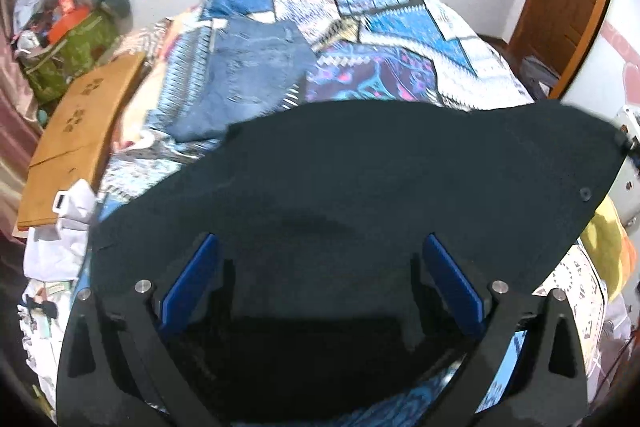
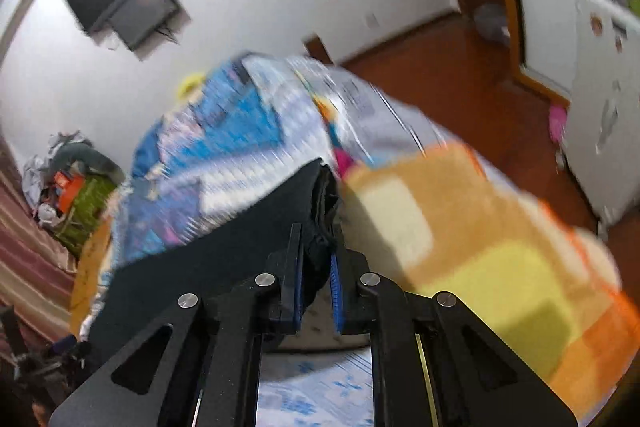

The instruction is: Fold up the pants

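Dark pants (image 1: 360,179) stretch across a patterned bedspread (image 1: 400,39), one bunched end pinched between the nearly closed right gripper (image 2: 316,267) for folding; the left gripper (image 1: 320,291) hovers wide apart above, holding nothing.

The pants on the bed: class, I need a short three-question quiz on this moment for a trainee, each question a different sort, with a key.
1. True or false: the right gripper is shut on the black pants.
2. Multiple choice: the left gripper is (A) shut on the pants, (B) open with the pants spread in front of it, (C) out of view.
3. Short answer: which other garment lies on the quilt beyond the pants?

Key
1. True; its blue pads pinch a bunched edge of the cloth.
2. B.
3. Blue jeans.
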Tool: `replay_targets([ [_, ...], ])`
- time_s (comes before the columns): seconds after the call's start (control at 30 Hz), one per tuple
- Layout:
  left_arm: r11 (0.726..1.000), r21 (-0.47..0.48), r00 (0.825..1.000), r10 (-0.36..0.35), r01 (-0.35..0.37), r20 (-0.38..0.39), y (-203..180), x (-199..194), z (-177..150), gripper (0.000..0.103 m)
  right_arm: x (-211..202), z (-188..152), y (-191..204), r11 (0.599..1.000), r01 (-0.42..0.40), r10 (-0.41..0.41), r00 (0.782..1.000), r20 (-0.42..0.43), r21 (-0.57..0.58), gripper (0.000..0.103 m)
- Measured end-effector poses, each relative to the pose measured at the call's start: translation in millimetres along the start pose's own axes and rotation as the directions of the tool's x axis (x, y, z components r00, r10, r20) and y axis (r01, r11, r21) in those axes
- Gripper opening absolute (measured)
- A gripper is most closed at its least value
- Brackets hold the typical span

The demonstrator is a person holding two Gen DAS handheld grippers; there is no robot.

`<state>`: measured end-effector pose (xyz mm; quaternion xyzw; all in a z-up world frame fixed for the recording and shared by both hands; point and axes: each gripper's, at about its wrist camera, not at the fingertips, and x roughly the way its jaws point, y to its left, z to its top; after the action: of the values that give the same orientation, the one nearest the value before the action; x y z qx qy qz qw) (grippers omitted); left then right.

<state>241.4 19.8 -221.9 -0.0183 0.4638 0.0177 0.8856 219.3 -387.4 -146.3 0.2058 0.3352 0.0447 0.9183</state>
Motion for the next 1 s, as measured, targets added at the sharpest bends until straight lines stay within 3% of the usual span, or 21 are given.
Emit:
replay_targets([
  [0.23,0.999,-0.031,0.997,0.016,-0.014,0.081,31,-41,-8,0.103,-31,34,86,0.980,-0.125,0.136,0.989,0.065,-0.154,0.010],
  [0.5,0.995,-0.076,0.989,0.070,-0.060,0.134,64,-66,-30,0.103,-18,25,184,0.918,-0.278,0.284,0.959,-0.020,-0.284,0.010],
  [0.63,0.991,-0.088,0.984,0.109,-0.097,0.141,79,-73,-45,0.103,5,-1,228,0.879,-0.347,0.327,0.938,-0.117,-0.328,0.010],
  [0.77,0.988,-0.105,0.983,0.130,-0.116,0.133,91,-76,-58,0.103,38,-42,260,0.837,-0.446,0.358,0.885,-0.298,-0.319,0.010],
  [1.0,0.985,-0.128,0.988,0.129,-0.118,0.084,106,-71,-79,0.103,88,-138,275,0.797,-0.468,0.234,0.822,-0.520,-0.382,0.010],
])
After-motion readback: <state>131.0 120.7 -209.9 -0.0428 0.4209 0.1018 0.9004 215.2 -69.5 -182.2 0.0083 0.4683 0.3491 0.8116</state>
